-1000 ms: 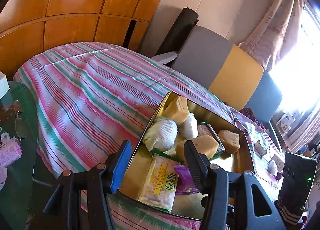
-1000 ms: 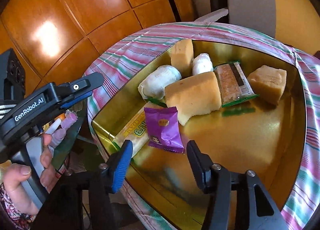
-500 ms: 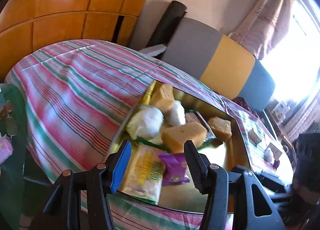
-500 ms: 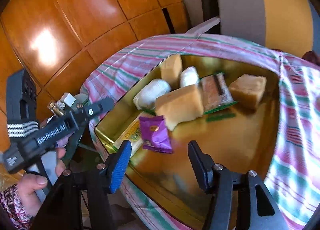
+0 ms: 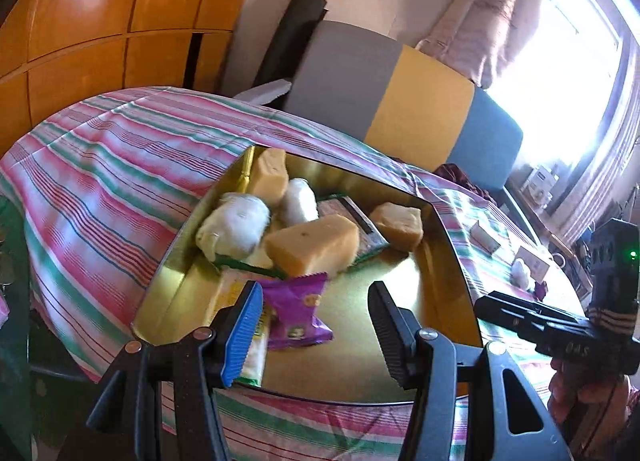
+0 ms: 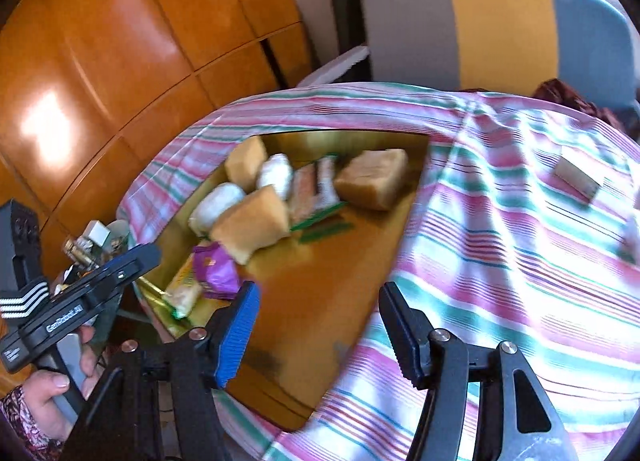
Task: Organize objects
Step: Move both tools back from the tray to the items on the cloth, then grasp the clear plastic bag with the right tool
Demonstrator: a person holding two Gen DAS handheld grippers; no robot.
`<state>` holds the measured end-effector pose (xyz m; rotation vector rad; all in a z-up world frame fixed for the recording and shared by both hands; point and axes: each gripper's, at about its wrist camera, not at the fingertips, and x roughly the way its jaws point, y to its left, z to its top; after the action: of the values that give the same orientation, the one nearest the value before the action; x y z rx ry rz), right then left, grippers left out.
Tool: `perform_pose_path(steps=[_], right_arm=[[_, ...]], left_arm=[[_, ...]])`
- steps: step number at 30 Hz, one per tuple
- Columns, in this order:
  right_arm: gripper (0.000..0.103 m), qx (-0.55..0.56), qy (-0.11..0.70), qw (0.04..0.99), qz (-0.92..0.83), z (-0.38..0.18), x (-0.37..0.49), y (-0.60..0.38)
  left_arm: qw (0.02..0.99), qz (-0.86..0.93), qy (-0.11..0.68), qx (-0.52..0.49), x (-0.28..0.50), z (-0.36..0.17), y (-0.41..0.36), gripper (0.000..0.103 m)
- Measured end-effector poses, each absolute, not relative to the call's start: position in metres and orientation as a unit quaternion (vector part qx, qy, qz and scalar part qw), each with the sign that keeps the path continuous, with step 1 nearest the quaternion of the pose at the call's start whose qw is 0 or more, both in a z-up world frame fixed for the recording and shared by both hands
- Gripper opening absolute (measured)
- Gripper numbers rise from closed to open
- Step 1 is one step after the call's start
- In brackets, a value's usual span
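Wooden cabinet panels (image 5: 100,21) filled the far left bkgd. A striped cloth (image 5: 120,165) covered the table. On it sat the gold tin tray (image 5: 452,261) w/ the snacks bunched at its far-left end: two white wrapped rolls (image 5: 236,225), three yellow cake blocks (image 5: 312,245), a green-edged bar packet (image 5: 362,225), a yellow cracker pack (image 5: 240,301) and a purple packet (image 5: 298,307) nearest the cameras. Print on the packets was too blurred to read.

Left gripper (image 5: 316,325) hovered over the tray's near edge, jaws apart, nothing btwn them; its blue pad partly hid the cracker pack. Behind the tray stood a grey/yellow/blue cushion (image 5: 420,101), a pink curtain (image 5: 500,21) farther right.

Right gripper (image 6: 320,325) hung over the tray's near-right edge and cloth, empty, jaws having just been widening. In its view the left tool's body read "GenRobot.AI" (image 6: 66,319). A small white box (image 6: 578,177) lay on the cloth well right of the tray.
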<state>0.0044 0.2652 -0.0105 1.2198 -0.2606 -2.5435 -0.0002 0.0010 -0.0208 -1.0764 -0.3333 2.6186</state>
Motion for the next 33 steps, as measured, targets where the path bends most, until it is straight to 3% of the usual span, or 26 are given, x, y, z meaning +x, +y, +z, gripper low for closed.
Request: perform_pose_path(steps=[19,25,33], right_arm=[[0.067,0.456,-0.078,0.044,-0.886,-0.052,0.019,0.363],[0.067,0.445,-0.054,-0.062,-0.892,-0.067,0.013,0.434],[0.067,0.377,-0.093,-0.159,-0.908,-0.055,-0.033,0.532]], left_arm=[[0.236,0.892,-0.039,-0.384,0.024,-0.014,0.081,0.055],[0.287,0.874,-0.010,-0.393,0.034,-0.011,0.119,0.055],[0.336,0.844,0.013,-0.419,0.045,-0.013,0.166,0.055]])
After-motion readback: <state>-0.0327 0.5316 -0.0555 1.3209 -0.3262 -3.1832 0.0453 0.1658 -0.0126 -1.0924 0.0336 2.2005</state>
